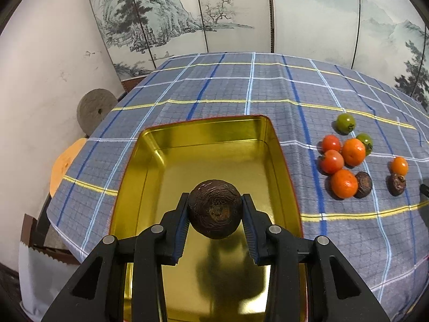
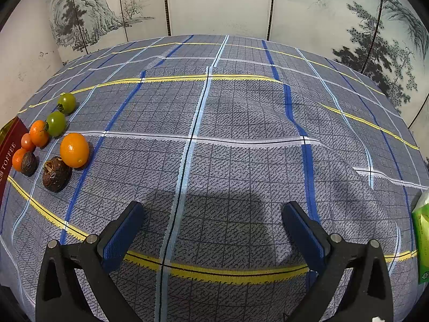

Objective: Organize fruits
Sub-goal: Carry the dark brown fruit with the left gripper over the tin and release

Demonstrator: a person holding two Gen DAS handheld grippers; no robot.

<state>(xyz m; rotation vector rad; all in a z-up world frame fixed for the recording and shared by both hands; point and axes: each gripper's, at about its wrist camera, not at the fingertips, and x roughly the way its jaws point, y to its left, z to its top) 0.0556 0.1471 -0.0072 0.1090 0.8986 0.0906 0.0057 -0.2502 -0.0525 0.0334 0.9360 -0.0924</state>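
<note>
Left hand-held gripper (image 1: 215,209) over plaid tablecloth (image 1: 241,86), painted screen (image 1: 166,13)

Bare plaid tablecloth (image 2: 228,161) lay ahead of the right gripper (image 2: 213,210); clustered small round fruits (image 2: 53,139) occupied its left.

A folding screen (image 1: 187,13) painted with ink mountains and pines is standing behind the table (image 2: 241,123), which is wearing a grey-blue plaid cloth crossed by yellow, white and blue lines. A plain pale wall (image 1: 40,67) is showing at left, with a round stone disc (image 1: 93,111) leaning low against it.
</note>
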